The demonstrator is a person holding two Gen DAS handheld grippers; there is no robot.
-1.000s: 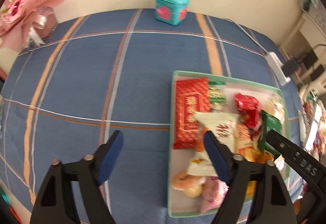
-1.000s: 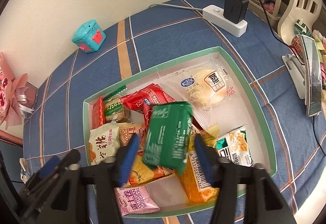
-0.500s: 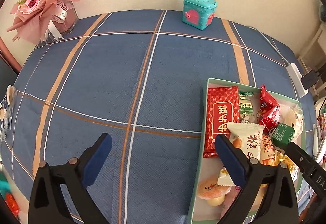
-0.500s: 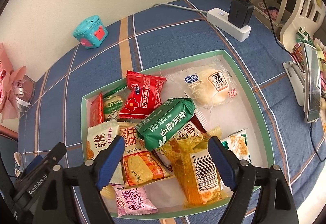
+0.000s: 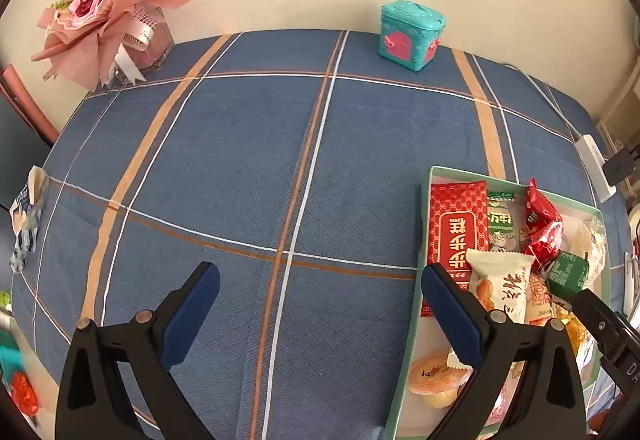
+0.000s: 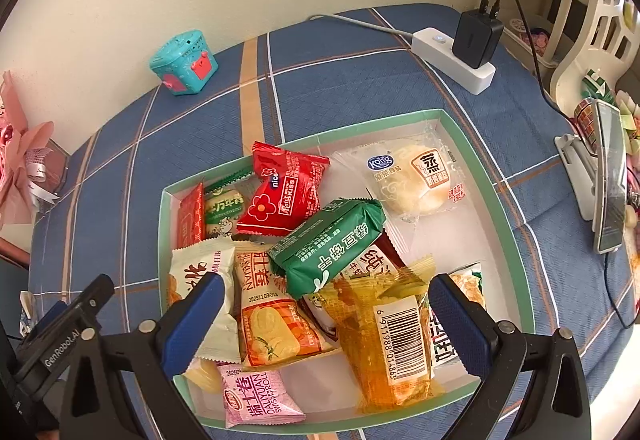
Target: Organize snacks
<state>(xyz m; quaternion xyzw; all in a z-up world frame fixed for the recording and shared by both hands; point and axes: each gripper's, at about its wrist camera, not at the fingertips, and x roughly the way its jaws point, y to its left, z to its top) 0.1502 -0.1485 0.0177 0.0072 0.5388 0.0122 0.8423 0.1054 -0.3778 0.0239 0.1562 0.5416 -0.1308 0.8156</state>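
Snacks sit piled in the shallow green-rimmed cardboard tray (image 6: pixel 486 176) on the blue plaid tablecloth (image 5: pixel 248 160), toward my right side.

My right gripper (image 6: pixel 324 316) hangs over the near end of the tray, pointing steeply down. Its jaws are opening, nothing between the pads, nothing held. The green foil-wrapped bar (image 6: pixel 328 246) lies free, tilted across the top of the pile, well ahead of my pads; it rests on other packs, not on the tray floor.

My left gripper (image 5: pixel 320 310) hovers mostly over bare cloth just left of the tray, with its right finger over the tray's left edge. Jaws spread wide, empty. My guess: parked there to stay clear of the right hand's work.

Tray contents:
- red flat packet with gold characters (image 5: pixel 456 228) along the left wall
- red flower-print pouch (image 6: pixel 286 192) at the back
- clear-wrapped round pastry (image 6: pixel 412 180) at the back right, alone on bare floor
- white almond-print pack (image 6: pixel 200 276) near left
- orange translucent pack with a barcode (image 6: pixel 392 340) near right
- pink small pouch (image 6: pixel 256 396) at the near wall
- orange jelly cup (image 5: pixel 432 376) in the near left corner

No dividers visible: it's one open compartment. Left half is stacked and overlapping; right rear floor is mostly bare, so that's where I'd judge spare room remains.

Outside the tray: teal toy box (image 5: pixel 410 34) by the wall, white power strip (image 6: pixel 452 58).
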